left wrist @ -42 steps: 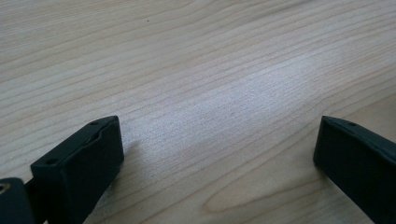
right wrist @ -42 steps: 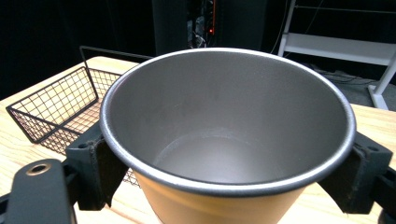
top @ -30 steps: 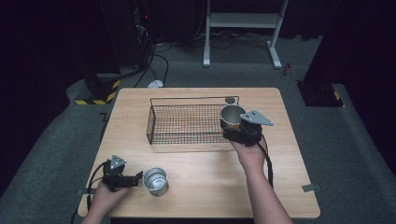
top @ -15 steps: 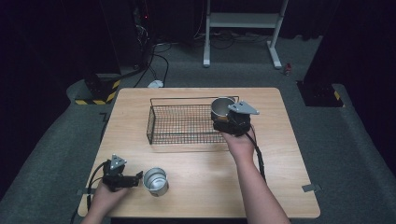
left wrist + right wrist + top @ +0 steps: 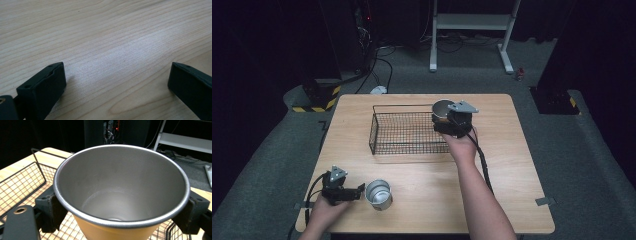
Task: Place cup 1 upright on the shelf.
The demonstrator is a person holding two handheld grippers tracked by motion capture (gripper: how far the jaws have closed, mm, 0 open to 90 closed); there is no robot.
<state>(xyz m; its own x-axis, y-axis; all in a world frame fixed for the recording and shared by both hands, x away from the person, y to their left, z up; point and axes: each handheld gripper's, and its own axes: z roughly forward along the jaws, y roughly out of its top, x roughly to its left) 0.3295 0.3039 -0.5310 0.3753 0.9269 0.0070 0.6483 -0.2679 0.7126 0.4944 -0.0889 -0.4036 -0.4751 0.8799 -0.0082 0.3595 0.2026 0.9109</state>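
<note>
Right gripper (image 5: 447, 121) clamped on a metal cup (image 5: 442, 109), one black jaw pressed to each side of its wall, cup upright with the mouth open toward the camera in the right gripper view (image 5: 120, 192). Steel-grey inside, orange-tan outside. Held above the right end of the wire basket (image 5: 404, 132), over its far right corner, clear of the mesh floor as far as can be told. Basket (image 5: 22, 185) resting on the far half of the wooden table (image 5: 512, 165), nearer the far edge than the near one, its long side parallel to that edge. Forearm of the right hand (image 5: 460, 146) stretched across the table from the near edge.

Left gripper (image 5: 354, 191) low at the near left corner of the table, jaws spread wide with bare wood grain (image 5: 112, 50) between them in the left gripper view (image 5: 117, 80), gripping nothing. Second metal cup (image 5: 378, 194) standing upright just beside those jaws, toward the middle of the near edge, apart from them or barely touching: cannot tell which. Left hand (image 5: 324, 210) wrapped around the gripper body, cable (image 5: 309, 192) looping off the near left edge.
</note>
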